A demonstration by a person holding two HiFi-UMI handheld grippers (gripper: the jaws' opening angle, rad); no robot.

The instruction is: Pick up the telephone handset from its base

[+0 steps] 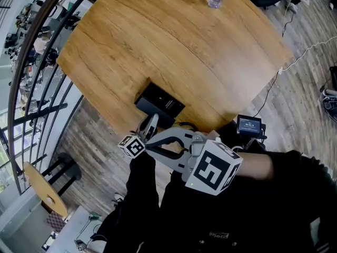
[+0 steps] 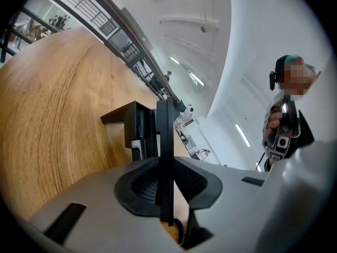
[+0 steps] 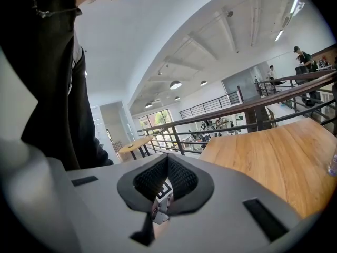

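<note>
**At the table's near edge: left jaws are on the handset**

Down at the near edge of the table (image 1: 174, 46), my left gripper (image 2: 165, 167) is pinching the telephone handset (image 2: 164, 125) across its thin side. From that gripper's view it's an edge-on black strip between the pads, and its long axis seems to run along the line of the jaws. The base (image 2: 128, 124) sits just past the jaw tips, a touch left. The handset looks like it's still against it, so I'd say the lift isn't done. The coiled cord (image 2: 181, 232) hangs underneath, which could drag. The right gripper (image 3: 167, 165) is pressed together on nothing, just beside the left one. So the left is the nearer hand.
</note>
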